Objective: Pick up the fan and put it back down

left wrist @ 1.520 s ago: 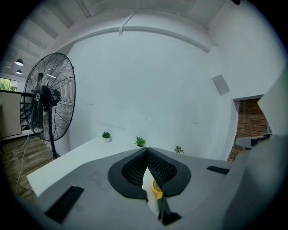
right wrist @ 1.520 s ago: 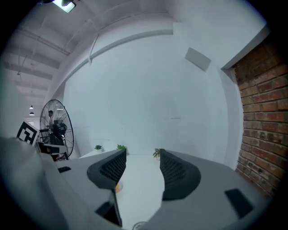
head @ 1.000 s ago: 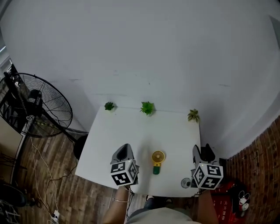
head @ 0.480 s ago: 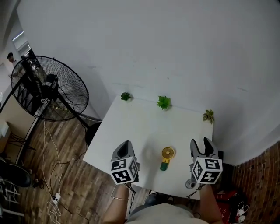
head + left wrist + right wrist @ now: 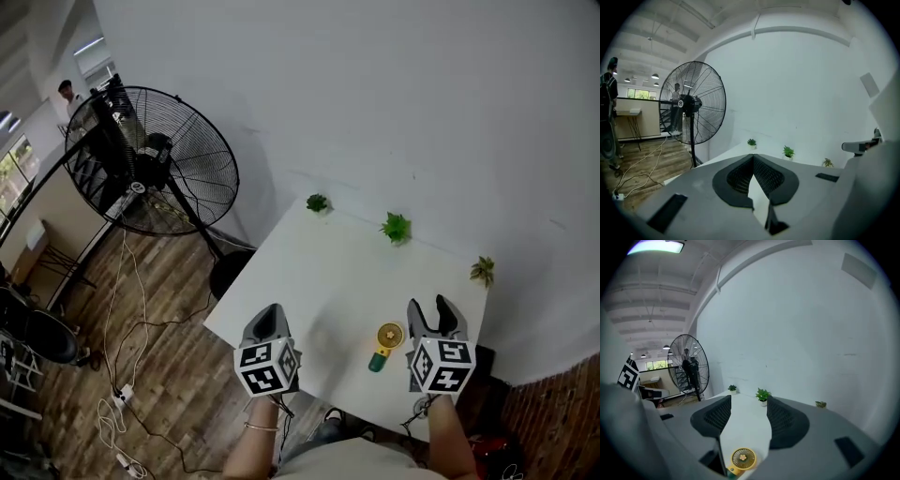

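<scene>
A small yellow hand fan (image 5: 385, 342) with a green handle lies flat on the white table (image 5: 319, 272), near its front edge. My right gripper (image 5: 431, 307) hovers just right of it with its jaws apart and nothing between them. In the right gripper view the fan (image 5: 743, 459) shows low between the open fingers of the right gripper (image 5: 748, 401). My left gripper (image 5: 270, 313) is over the table's front left part, well left of the fan. Its jaws meet at the tip of the left gripper (image 5: 753, 156) and hold nothing.
Three small potted plants (image 5: 318, 202) (image 5: 397, 227) (image 5: 484, 270) stand along the table's far edge by the white wall. A large black floor fan (image 5: 155, 159) stands left of the table, with cables (image 5: 122, 309) on the wooden floor. A person (image 5: 66, 91) is far off at the left.
The head view has swung left, showing more of the floor fan and floor. The small fan now lies closer to my right gripper. Both grippers keep their states.
</scene>
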`<control>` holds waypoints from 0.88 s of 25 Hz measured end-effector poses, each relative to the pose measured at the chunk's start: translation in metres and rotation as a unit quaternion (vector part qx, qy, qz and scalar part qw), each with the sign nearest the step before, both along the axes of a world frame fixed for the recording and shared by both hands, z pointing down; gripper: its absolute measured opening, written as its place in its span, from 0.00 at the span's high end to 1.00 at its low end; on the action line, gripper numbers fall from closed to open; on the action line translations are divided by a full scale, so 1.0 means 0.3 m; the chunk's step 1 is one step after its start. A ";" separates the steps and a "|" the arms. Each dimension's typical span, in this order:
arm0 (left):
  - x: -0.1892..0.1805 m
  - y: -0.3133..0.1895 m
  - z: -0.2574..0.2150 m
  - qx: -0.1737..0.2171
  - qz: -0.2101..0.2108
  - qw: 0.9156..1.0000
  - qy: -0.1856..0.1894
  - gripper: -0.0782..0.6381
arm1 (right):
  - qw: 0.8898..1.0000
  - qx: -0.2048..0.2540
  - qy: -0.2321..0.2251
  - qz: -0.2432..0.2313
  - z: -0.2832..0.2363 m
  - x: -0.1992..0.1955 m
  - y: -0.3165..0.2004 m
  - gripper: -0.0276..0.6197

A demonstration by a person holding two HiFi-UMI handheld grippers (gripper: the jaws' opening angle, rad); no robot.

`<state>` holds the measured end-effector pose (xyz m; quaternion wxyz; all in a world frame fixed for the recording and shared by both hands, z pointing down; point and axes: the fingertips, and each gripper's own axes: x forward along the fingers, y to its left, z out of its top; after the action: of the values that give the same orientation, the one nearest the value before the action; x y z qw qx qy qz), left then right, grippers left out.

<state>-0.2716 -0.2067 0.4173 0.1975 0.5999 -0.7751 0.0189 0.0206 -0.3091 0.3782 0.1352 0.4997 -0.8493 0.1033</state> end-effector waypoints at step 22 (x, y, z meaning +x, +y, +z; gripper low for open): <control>0.008 -0.044 0.304 -0.107 0.064 0.992 0.023 0.88 | 0.991 -0.129 0.018 0.042 0.365 -0.076 0.096 0.58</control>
<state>-0.2693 -0.2198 0.5085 0.2766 0.6242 -0.7237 0.1006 -0.0023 -0.2803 0.4875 0.2091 0.5153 -0.8043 0.2092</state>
